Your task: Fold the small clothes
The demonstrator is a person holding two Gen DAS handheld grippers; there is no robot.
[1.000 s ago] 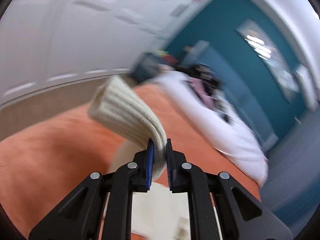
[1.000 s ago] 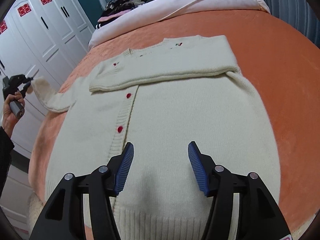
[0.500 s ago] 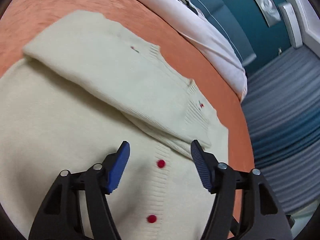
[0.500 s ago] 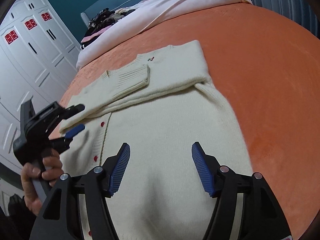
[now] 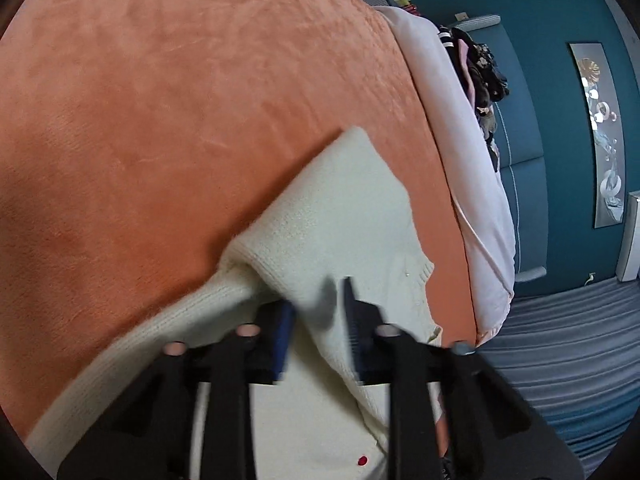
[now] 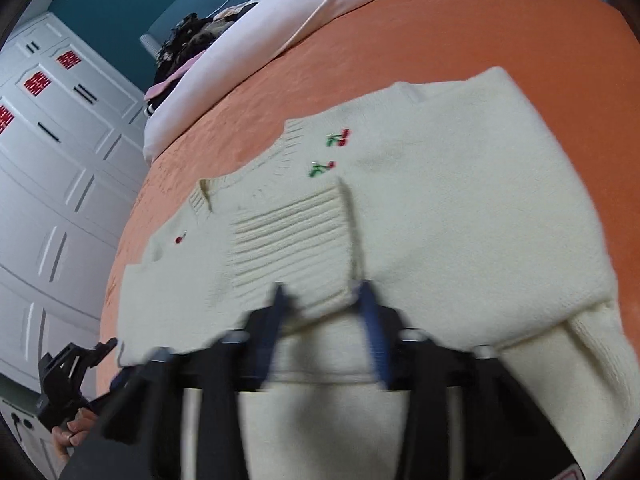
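A cream knit cardigan [image 6: 460,220] with red buttons and cherry embroidery lies flat on the orange bedspread [image 6: 500,28]. Both sleeves are folded across its chest, and a ribbed cuff [image 6: 292,240] lies on top. My right gripper [image 6: 324,300] hovers at the cuff's near edge. Its jaws are closing, still apart, with flat knit between them. In the left wrist view the cardigan [image 5: 332,208] shows its folded shoulder edge. My left gripper [image 5: 316,308] closes there on a ridge of the knit. From the right wrist view, the left gripper [image 6: 76,372] sits at the cardigan's left corner, held by a hand [image 6: 68,436].
A pale quilt [image 6: 320,8] and a dark heap of clothes [image 6: 188,40] lie at the head of the bed. White wardrobe doors [image 6: 60,160] stand to the left. The bed edge drops to a blue-grey floor [image 5: 560,340] on the right in the left wrist view.
The left gripper let go of the raised sleeve, which now lies across the chest, dropped to the shoulder fold and closed again. The right gripper moved up from the hem to the cuff and narrowed.
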